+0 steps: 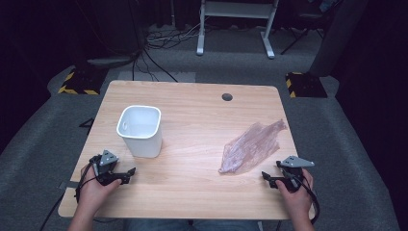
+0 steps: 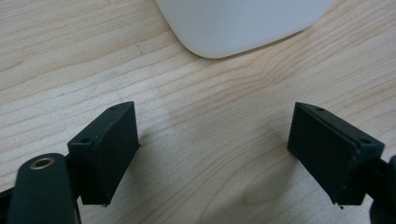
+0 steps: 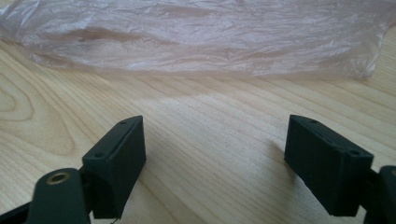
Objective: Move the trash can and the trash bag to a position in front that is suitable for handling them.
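Thin, translucent pinkish film: a crumpled plastic bag (image 1: 252,147) lies flat on the right half of the wooden table (image 1: 192,110), well apart from the white bin (image 1: 140,130) standing upright on the left half. The right gripper (image 1: 267,178) rests low at the near right edge, just beside the bag's near end, not touching it. In the right gripper view its jaws stand wide apart with bare wood between them and the bag (image 3: 196,37) stretched across just ahead. The left gripper (image 1: 129,174) sits near the bin's front corner. In the left gripper view its jaws are likewise spread, nothing between them, the bin's rounded base (image 2: 243,25) just beyond.

Assessment: the work in hand appears to be picking up the bag, probably to line or fill the bin; no contact is made yet.

Risks noted:
- The film lies flush to the table. Jaws closing too high would skim over it and close on nothing; closing too low would scrape the wood.
- A pinch on a single layer may stretch or tear the film.
- The bin looks light; a nudge from the left gripper could slide or tip it.
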A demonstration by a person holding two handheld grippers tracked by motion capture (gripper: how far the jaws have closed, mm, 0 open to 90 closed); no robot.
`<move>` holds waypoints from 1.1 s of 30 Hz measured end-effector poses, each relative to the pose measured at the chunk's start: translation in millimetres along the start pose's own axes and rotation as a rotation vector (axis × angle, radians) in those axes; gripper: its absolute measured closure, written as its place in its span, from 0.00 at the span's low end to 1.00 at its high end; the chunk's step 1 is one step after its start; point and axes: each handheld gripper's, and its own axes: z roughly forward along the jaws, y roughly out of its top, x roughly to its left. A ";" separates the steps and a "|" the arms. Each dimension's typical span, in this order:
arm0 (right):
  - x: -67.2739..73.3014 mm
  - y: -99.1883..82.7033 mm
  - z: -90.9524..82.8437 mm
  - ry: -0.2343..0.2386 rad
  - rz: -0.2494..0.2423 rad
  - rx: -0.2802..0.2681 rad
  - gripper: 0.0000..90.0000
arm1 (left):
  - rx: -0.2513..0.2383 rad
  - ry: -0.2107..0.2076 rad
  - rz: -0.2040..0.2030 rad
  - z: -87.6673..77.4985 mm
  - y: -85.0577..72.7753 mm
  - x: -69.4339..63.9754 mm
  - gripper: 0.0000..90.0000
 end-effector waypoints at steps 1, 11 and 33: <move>0.0 0.0 0.0 0.000 0.000 0.000 0.23 | -0.003 -0.001 -0.010 -0.7 0.0 1.4 0.19; 0.2 -0.1 -0.3 0.003 -0.004 -0.001 0.24 | -0.035 0.022 -0.102 -21.5 16.6 22.4 0.42; 0.3 -0.2 -0.5 0.013 -0.009 -0.005 0.27 | -0.335 0.068 -0.072 -17.6 63.9 68.7 0.53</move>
